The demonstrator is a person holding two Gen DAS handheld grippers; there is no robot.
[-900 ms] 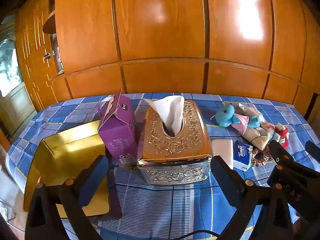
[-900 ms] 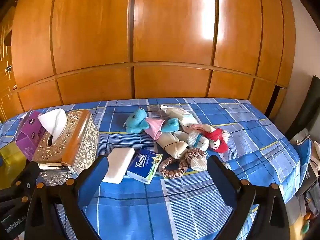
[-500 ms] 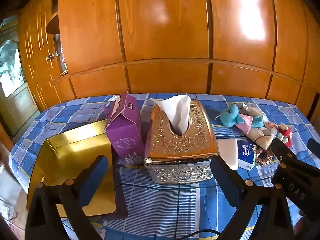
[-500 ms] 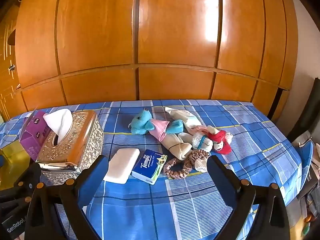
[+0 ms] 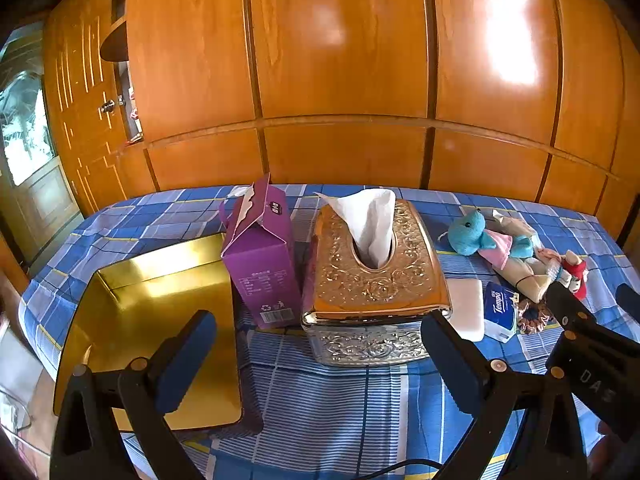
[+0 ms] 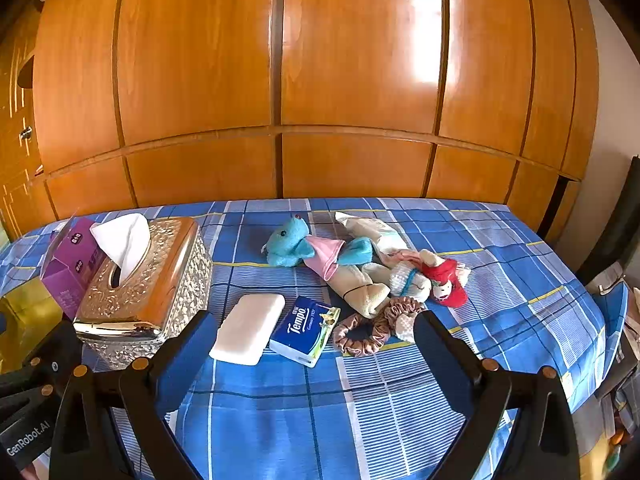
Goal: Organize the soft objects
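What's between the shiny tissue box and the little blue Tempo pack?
A white foam pad lies flat between the tissue box and the Tempo pack, touching neither, clearest in the right wrist view.

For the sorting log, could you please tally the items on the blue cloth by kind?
Plush toys: 2 (blue, red)
Scrunchies: 1
Tissue packs: 1
White pads: 1
Tissue boxes: 1
Purple cartons: 1
Gold trays: 1
Total: 8

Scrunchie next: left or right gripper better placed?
Right, probably. The scrunchie lies just ahead of the open right gripper, near its centre line. The left gripper, also open, faces the tissue box, with the scrunchie far to its right.
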